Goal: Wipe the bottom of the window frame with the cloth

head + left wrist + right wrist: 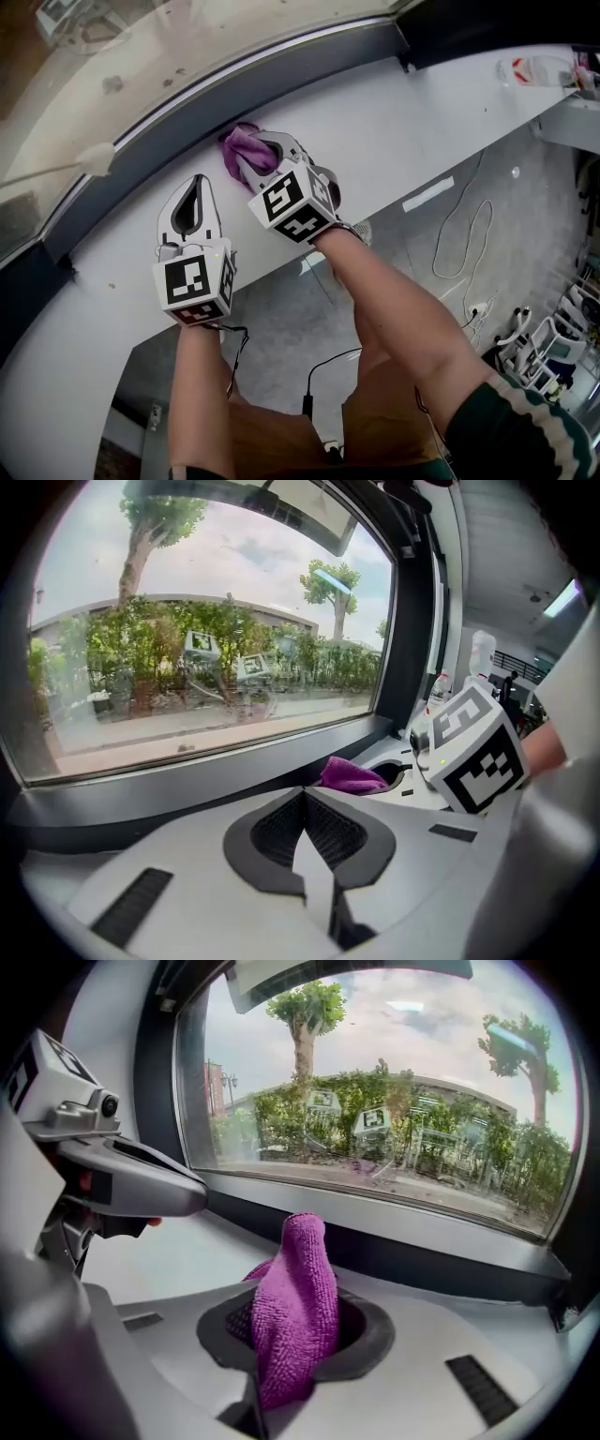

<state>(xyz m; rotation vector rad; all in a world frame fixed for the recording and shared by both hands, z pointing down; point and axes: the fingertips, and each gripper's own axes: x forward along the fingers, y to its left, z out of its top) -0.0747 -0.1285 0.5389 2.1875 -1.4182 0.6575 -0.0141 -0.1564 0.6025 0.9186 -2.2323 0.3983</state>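
The right gripper (267,161) clamps the purple cloth (241,147) at the dark window frame (281,67). The left gripper (192,204), jaws together and empty, is above the white sill (422,117).

"Where is the cloth (240,148)?"

"Bunched in the tip of the right tool (255,156), pressed where the white counter (403,122) meets the dark bottom rail of the window frame (234,89)."

"And the left tool (197,187)?"

"Just beside the right one, over the counter. Its tips are together with nothing between them, and it sits short of the rail."

"What's below the counter's edge?"

"Grey floor (281,319), with a white cable (489,220) looping across it."
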